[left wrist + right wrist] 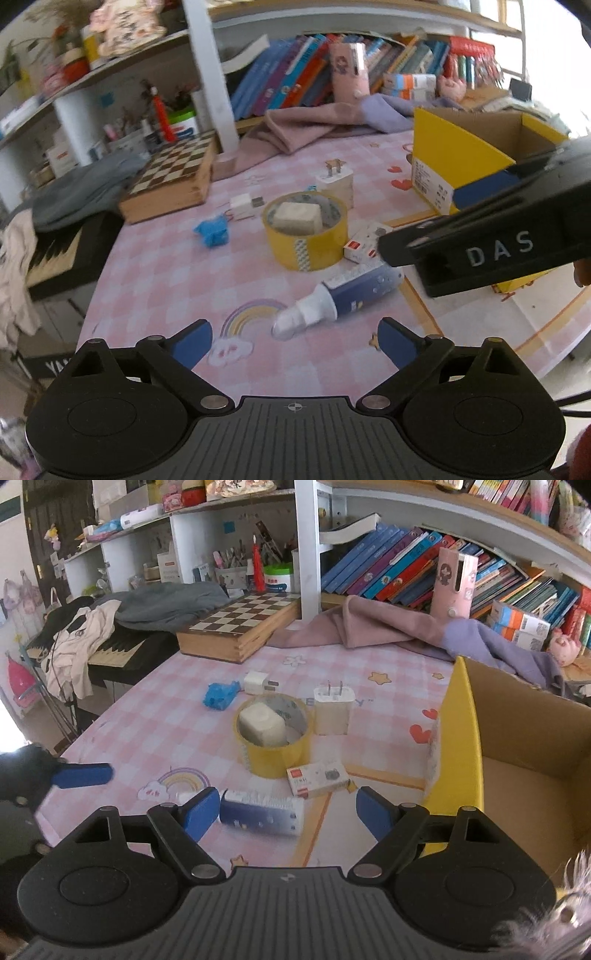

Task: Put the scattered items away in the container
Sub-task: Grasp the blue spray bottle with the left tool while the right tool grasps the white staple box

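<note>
- Left wrist view: left gripper [295, 341], jaws apart, above blue-white tube [340, 301] beside tape roll [306, 236].
- Right gripper [282, 812], jaws apart, near cardboard box [465, 738].

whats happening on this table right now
A person holds two grippers over a pink checked table. Both the left gripper and right gripper are open and empty, closest to the blue and white tube. The tape roll, chargers and small box still lie outside the yellow cardboard box.
</note>
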Demonstrator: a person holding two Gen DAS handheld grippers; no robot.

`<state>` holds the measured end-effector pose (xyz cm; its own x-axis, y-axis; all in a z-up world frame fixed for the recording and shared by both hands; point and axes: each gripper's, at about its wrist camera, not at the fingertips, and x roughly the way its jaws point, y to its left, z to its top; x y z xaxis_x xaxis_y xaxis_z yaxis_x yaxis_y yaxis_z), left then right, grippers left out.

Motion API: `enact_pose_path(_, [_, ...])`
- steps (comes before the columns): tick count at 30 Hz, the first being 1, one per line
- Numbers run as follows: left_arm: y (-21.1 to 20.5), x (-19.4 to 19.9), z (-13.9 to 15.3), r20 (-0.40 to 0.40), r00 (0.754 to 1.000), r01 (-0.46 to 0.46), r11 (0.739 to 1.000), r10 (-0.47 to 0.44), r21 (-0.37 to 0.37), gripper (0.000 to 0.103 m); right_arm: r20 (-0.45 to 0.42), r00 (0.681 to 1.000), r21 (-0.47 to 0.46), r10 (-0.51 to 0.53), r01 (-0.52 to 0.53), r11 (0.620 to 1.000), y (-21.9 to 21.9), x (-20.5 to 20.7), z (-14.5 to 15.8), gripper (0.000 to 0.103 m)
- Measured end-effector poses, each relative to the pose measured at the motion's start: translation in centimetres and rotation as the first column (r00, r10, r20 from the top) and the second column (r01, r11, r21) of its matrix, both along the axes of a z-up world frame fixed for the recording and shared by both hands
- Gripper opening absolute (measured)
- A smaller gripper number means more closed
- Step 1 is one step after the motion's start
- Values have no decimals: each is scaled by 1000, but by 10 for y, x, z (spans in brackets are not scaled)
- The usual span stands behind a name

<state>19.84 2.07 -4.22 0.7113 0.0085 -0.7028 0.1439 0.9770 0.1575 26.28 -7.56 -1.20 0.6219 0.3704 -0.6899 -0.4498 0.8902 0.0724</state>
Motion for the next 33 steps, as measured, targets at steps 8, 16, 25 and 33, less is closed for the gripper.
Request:
enact_pose_path(8, [-16,36,-11,-11,992,126,991,-125,34,97,-67,998,-15,-23,22,1000,12,40,-12,82])
enact_pose_path(16, [-26,65,-27,-69,975,211,978,-211,-7,79,-142,990,-44,-11,4,999,18,75,-24,82])
enact_pose_path(25, [-17,71,-37,-130,972,189,980,-196,-66,50,-223,975,-118,-17,-10,993,22,102,-45,82])
enact_pose_path(33, [5,59,-33,-173,981,71,990,-91,-119,36,-221,975,-103,10,-33,994,30,119,-46,84])
